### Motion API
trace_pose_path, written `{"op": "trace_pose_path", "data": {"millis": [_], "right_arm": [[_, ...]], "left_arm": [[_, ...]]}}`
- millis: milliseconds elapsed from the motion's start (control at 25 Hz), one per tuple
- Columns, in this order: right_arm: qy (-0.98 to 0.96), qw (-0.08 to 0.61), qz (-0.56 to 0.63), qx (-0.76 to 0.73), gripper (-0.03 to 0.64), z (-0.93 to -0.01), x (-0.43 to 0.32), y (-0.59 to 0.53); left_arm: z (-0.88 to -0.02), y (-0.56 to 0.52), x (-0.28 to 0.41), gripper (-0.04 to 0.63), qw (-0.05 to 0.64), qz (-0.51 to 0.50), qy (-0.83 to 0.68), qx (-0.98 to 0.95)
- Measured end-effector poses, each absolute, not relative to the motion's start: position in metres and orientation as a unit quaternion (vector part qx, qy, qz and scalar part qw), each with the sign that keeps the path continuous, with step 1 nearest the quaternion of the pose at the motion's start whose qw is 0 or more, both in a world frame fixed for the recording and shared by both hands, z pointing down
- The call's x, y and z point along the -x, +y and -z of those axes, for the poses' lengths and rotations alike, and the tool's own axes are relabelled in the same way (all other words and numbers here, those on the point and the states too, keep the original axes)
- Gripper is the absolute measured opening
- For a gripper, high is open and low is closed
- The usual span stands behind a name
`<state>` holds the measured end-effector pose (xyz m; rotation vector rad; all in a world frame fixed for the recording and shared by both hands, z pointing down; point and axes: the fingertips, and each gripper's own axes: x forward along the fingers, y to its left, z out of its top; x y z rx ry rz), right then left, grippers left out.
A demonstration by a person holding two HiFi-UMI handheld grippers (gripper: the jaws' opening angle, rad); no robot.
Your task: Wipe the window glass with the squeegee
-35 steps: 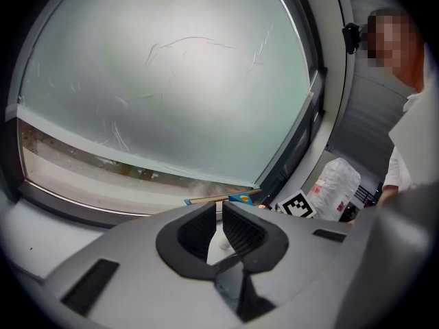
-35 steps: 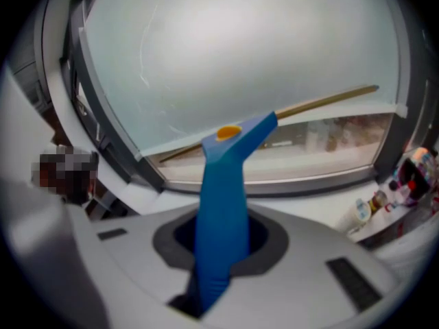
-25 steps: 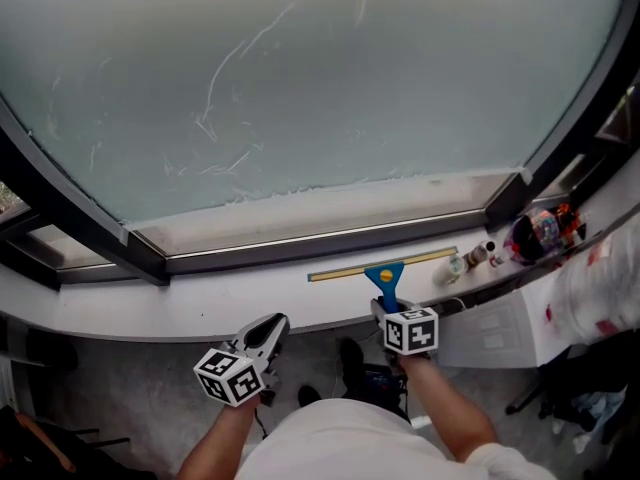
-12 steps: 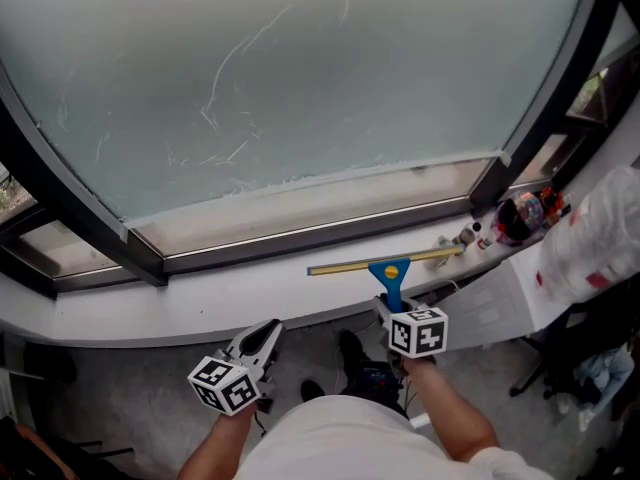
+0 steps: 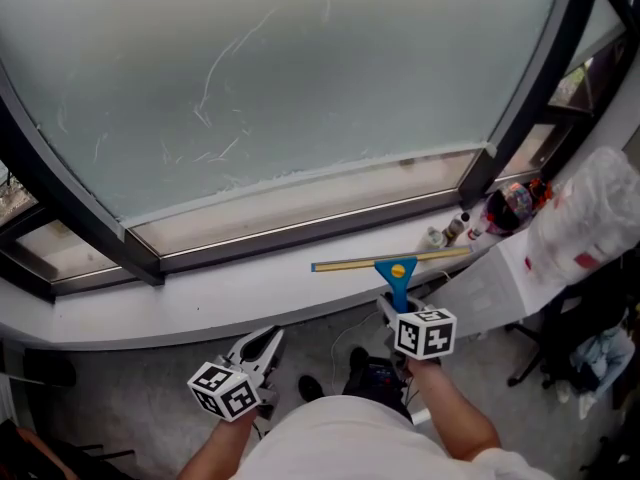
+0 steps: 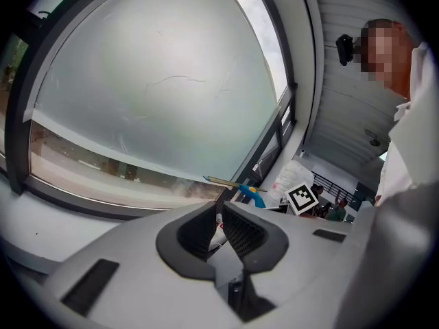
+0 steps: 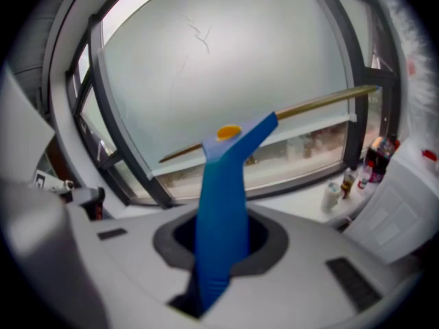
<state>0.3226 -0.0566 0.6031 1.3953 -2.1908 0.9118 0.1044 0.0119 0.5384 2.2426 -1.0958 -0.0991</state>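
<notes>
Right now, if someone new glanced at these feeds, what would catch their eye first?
The broad frosted window glass, marked with pale streaks, fills the upper head view. Below it, the blue squeegee stands out against the white sill, clamped in the right hand-held gripper; the left hand-held gripper hangs empty, lower left.

White sill [image 5: 240, 293]: long, curved, runs along foot of window frame [image 5: 300, 236], ahead of left fingers [image 5: 262, 346] and right fingers [image 7: 171, 242]. Small bottles [image 5: 455, 230] stand upright in cluster on sill's right end, ahead-right of right fingers. Dark round item with red [image 5: 508, 206] just beyond bottles, kind unclear. White flat-topped unit [image 5: 500, 288] right of right fingers, against sill's end. Grey floor [image 5: 110, 373] below sill, left of left fingers.
</notes>
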Motion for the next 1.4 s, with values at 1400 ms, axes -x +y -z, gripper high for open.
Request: {"op": "trace_pose_path", "data": {"millis": [1400], "right_arm": [[-0.843,0.197,-0.309,-0.394,0.074,-0.586,-0.39,-0.043]], "left_arm": [[-0.522,0.032,-0.231,0.052,0.312,0.061,-0.47,-0.823]]}}
